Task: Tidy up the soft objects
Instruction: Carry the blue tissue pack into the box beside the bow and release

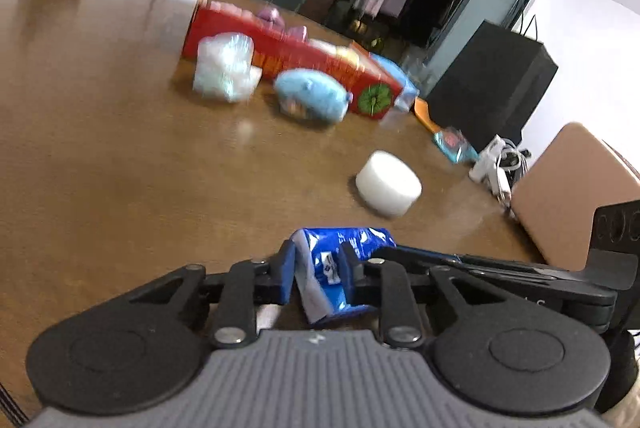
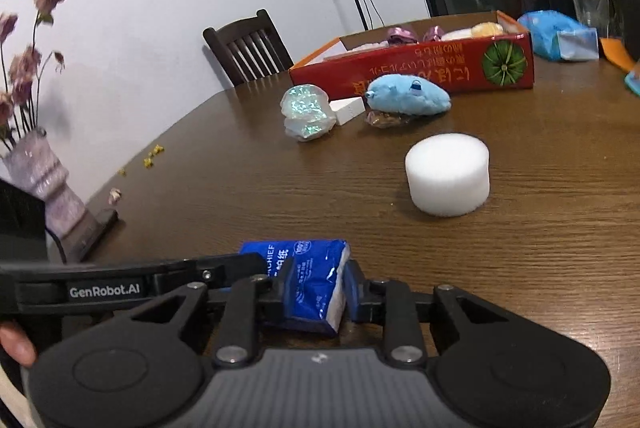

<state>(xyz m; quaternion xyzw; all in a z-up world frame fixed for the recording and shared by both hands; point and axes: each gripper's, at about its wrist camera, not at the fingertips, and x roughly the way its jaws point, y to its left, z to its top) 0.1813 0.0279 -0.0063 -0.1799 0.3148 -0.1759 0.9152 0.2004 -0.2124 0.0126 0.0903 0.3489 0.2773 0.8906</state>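
Here, we log by size.
Table [image 2: 520, 268]: brown wood.
Red carton [image 2: 420, 75]: far side, toys inside.
Foam cylinder [image 2: 448, 173]: mid-table.
Tissue pack [image 2: 316, 284]: blue, near edge, between both tools.
Left gripper [image 1: 318, 278]: we see it clamped on the pack.
Right gripper [image 2: 318, 292]: likewise clamped.

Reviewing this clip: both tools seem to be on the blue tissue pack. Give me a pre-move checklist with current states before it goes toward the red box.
1. Left tool shut on the blue plastic tissue pack: ok.
2. Right tool shut on the same pack: ok.
3. Pack lifted off the brown wooden table: cannot tell.
4. White foam cylinder stands between pack and box: not ok, steer around it.
5. Red open cardboard box has free space at its near-left end: ok.
6. Blue plush toy lies against the box front: not ok for a low approach.
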